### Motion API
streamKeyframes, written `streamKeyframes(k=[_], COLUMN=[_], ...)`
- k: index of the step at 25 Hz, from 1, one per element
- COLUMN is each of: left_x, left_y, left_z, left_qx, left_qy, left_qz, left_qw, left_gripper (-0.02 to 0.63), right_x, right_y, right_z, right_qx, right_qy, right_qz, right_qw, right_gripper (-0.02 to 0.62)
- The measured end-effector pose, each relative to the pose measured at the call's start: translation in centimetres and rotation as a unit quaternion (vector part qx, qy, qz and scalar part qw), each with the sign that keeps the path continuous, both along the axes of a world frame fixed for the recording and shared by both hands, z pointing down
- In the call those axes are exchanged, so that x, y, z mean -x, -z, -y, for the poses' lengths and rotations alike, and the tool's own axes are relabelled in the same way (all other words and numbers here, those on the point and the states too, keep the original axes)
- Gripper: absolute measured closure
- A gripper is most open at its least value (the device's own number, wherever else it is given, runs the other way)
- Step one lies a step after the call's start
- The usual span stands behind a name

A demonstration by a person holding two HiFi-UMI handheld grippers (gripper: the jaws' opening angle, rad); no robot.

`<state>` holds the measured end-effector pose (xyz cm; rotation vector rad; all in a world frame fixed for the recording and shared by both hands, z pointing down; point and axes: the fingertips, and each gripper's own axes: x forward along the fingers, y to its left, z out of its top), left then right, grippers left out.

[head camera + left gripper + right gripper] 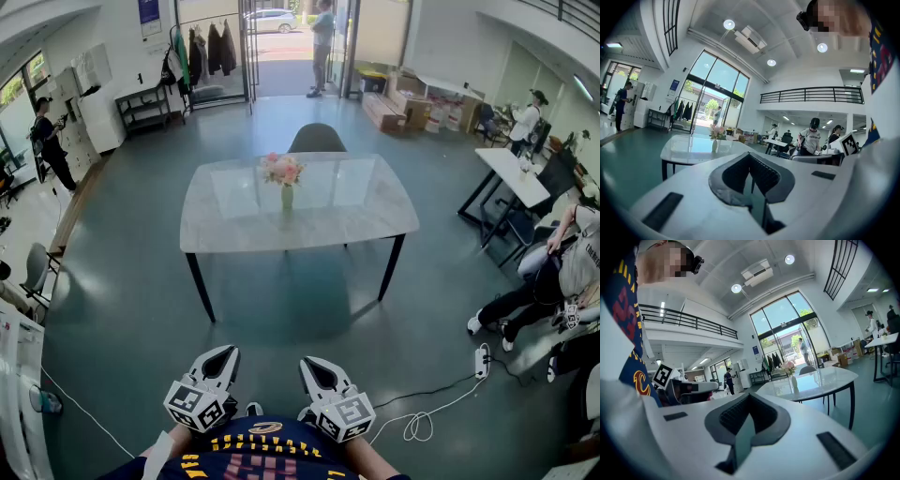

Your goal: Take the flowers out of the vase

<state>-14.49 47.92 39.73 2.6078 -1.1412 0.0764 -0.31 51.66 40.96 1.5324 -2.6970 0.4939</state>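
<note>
A bunch of pink flowers (281,170) stands in a pale green vase (287,198) near the far middle of a white marble table (234,225). Both grippers are held close to the person's body, well short of the table. My left gripper (222,356) and right gripper (315,367) point forward, each with jaws shut and nothing between them. The flowers (717,131) show small and far off in the left gripper view beyond my left gripper (751,161). In the right gripper view the flowers (788,367) and vase (792,379) stand far beyond my right gripper (749,401).
A grey chair (316,139) sits behind the table. A power strip with white cable (482,361) lies on the floor at right. People sit by a second table (514,176) at right; one stands at the left wall and one in the doorway (323,47).
</note>
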Motion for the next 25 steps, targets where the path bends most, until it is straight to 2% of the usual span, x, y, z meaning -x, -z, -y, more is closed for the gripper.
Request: streamKeyframes(k=[12, 19, 25], left_x=[1.6, 2.1, 5.7], left_y=[-1.0, -0.6, -0.9], left_z=[0.1, -0.1, 0.3], left_qx=[0.009, 0.003, -0.002], left_qy=[-0.014, -0.014, 0.003], left_qz=[-0.010, -0.012, -0.008], left_qw=[0.9998, 0.9998, 1.0000], left_gripper=[0.603, 0.603, 0.603], right_x=[2.3, 2.2, 5.3], right_y=[-1.0, -0.3, -1.2], right_z=[-0.2, -0.1, 1.2], right_qx=[0.010, 0.004, 0.013], right_qy=[-0.006, -0.023, -0.016], right_qz=[-0.017, 0.003, 0.005], right_qw=[1.000, 1.000, 1.000], right_gripper=[0.591, 0.589, 0.591])
